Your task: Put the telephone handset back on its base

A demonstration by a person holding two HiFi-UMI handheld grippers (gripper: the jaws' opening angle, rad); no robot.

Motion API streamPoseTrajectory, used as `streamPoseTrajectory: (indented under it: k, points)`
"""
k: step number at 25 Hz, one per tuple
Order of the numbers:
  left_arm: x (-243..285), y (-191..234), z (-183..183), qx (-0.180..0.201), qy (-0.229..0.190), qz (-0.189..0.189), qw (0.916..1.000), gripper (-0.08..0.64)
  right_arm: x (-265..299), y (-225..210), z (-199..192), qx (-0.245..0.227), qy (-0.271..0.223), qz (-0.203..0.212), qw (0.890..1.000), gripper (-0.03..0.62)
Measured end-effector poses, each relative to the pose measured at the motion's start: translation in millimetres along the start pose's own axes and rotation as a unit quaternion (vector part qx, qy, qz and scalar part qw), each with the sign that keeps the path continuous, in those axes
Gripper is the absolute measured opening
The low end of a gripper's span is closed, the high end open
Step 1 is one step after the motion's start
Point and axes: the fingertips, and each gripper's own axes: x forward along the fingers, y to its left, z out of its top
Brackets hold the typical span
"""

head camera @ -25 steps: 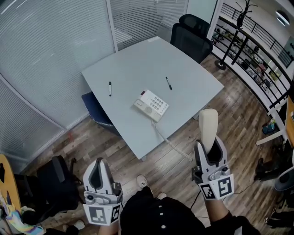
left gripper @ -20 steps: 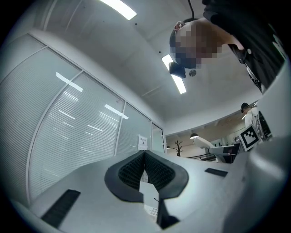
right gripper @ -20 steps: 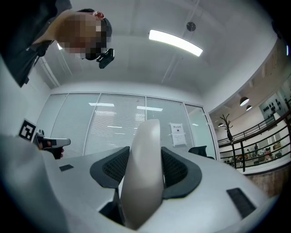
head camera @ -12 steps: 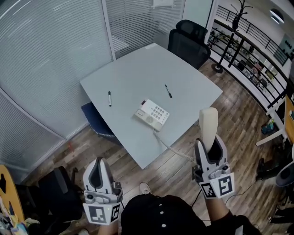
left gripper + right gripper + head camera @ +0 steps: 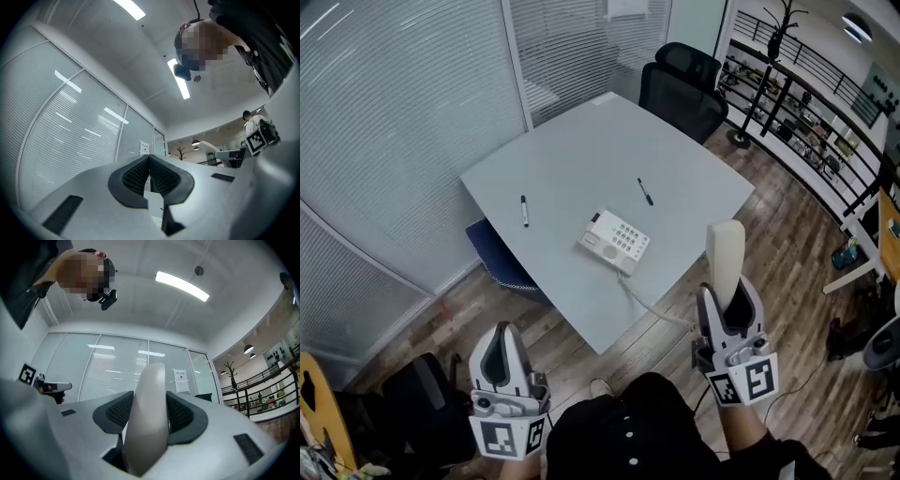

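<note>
**Handset clamped upright at lower right, base on the table mid-frame**

The head view alone shows the layout. A pale grey table (image 5: 581,150) with rounded corners fills the upper middle. The white telephone base (image 5: 616,242), a flat slab with a grid of keys, lies near the table's lower edge. A curly cord (image 5: 649,302) runs from it off the edge toward the lower right. Two dark pens (image 5: 524,210) (image 5: 645,192) lie apart on the bare top. A black office chair (image 5: 682,77) stands at the top, and a blue seat (image 5: 495,255) is tucked under the left edge.

The right gripper (image 5: 727,298), at lower right, stands well apart from the base. Its own view shows its ribbed black pads pressed on both sides of the smooth cream handset (image 5: 147,418), which stands upright.

The left gripper (image 5: 150,174), at lower left, shows in its own view textured pads meeting at the tips, with nothing between them.
</note>
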Motion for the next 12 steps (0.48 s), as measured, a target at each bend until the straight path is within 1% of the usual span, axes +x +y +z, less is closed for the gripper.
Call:
streamPoseTrajectory:
  k: [8,12]
  points:
    - [5,6,-9,-0.002,0.006,0.002,1.0,0.015,9,-2,-7,0.001,0.004,-0.001,1.0,0.232]
    - [8,13,-13,0.005,0.007,0.018,0.9998,0.015,21,-5,-16,0.004,0.008,0.013,1.0,0.232]
